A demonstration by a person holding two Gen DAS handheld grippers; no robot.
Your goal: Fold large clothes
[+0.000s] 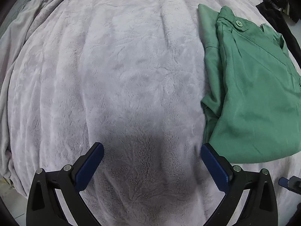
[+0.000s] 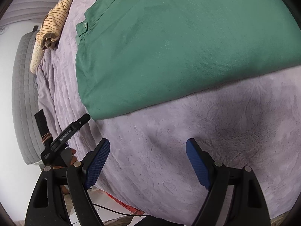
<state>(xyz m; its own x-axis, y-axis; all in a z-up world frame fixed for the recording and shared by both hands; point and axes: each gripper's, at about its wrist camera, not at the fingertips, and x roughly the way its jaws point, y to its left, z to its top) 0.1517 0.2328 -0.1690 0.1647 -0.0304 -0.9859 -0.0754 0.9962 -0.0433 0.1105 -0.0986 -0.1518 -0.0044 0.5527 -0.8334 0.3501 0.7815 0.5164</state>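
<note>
The left gripper (image 1: 152, 150) is seen nearest the lens, its blue-padded jaws spread wide with nothing between them, held over a shadowed patch of the grey plush blanket (image 1: 116, 66) that covers the bed. A wide stretch of bare blanket lies ahead of it and to its left, out to the blanket's rumpled left edge. The folded green garment (image 1: 250, 86) is laid flat toward the bed's right side, its lower left corner just beside the right finger. The right gripper (image 2: 147, 146) is likewise held wide open and empty, above bare blanket between the garment's near hem and the bed's near edge. A striped cloth (image 2: 56, 17) is bunched at the far left edge, well apart from the garment.
</note>
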